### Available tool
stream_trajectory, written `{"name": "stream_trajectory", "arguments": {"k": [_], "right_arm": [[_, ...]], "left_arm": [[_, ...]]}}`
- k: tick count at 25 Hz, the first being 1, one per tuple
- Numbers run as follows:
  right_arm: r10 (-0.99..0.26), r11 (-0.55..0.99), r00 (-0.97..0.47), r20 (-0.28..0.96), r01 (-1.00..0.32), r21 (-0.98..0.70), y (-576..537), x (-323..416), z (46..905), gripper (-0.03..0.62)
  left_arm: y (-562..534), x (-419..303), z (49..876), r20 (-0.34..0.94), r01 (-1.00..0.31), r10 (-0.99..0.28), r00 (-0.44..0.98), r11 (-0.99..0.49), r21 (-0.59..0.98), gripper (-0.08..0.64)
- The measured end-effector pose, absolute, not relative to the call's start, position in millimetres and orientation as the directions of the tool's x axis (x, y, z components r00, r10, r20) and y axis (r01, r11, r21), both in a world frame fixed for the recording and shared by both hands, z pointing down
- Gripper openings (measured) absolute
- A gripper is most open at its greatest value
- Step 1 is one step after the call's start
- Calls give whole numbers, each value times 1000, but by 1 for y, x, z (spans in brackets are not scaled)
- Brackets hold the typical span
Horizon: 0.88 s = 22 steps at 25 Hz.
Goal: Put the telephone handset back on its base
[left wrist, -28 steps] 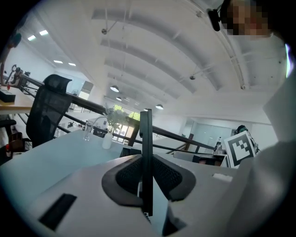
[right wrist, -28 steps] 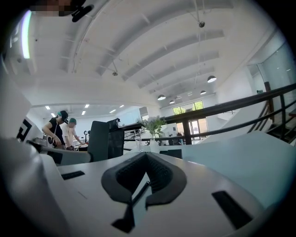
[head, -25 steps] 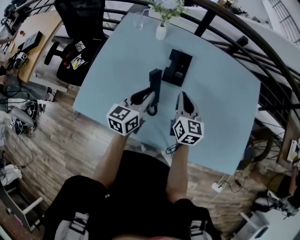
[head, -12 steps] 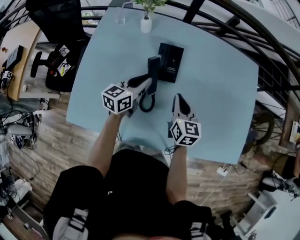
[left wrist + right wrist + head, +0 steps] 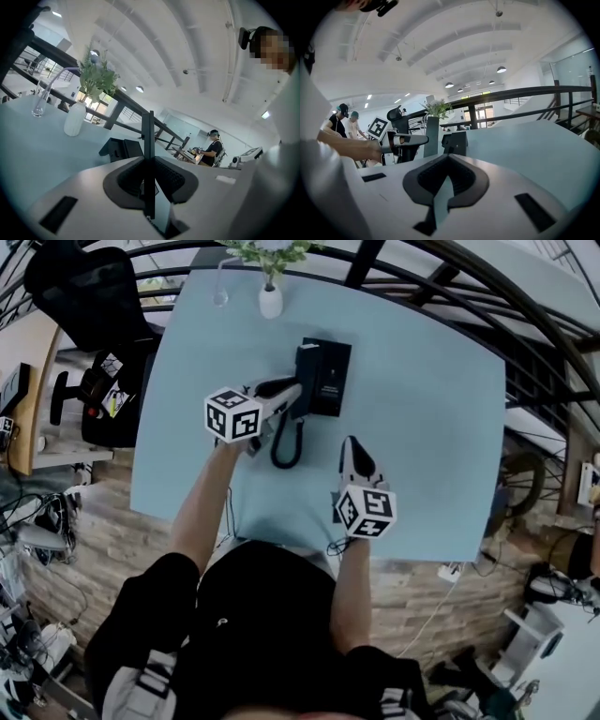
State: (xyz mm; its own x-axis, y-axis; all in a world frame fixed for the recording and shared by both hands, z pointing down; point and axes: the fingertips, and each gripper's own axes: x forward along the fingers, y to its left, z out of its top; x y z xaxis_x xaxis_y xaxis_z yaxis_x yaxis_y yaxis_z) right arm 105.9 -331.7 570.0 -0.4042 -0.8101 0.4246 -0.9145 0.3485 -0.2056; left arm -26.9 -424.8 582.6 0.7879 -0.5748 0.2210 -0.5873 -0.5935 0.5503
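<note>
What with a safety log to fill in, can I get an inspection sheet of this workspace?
Surface: light-blue table.
Job's things: handset held at the left side of the base; seating unclear.
Clutter: vase with plant, glass, at the far edge.
Grippers: left gripper shut on handset; right gripper shut, empty, over the table.
Cables: coiled cord loops from the handset.
Surroundings: railing, office chair, wooden floor, person at distant desk.
</note>
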Motion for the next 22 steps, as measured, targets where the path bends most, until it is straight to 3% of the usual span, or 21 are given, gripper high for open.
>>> {"name": "stream_trajectory", "arguments": {"k": [12, 22], "right_arm": [[-808, 307, -365, 462, -931, -200, -353, 114, 582, -6], [-791, 294, -360, 494, -933, -209, -365, 111, 599, -6]], "left_arm": [[-462, -22, 616, 139, -434, -499, 855, -542, 720, 63], [-477, -12, 637, 126, -288, -321, 939, -531, 797, 64]]}}
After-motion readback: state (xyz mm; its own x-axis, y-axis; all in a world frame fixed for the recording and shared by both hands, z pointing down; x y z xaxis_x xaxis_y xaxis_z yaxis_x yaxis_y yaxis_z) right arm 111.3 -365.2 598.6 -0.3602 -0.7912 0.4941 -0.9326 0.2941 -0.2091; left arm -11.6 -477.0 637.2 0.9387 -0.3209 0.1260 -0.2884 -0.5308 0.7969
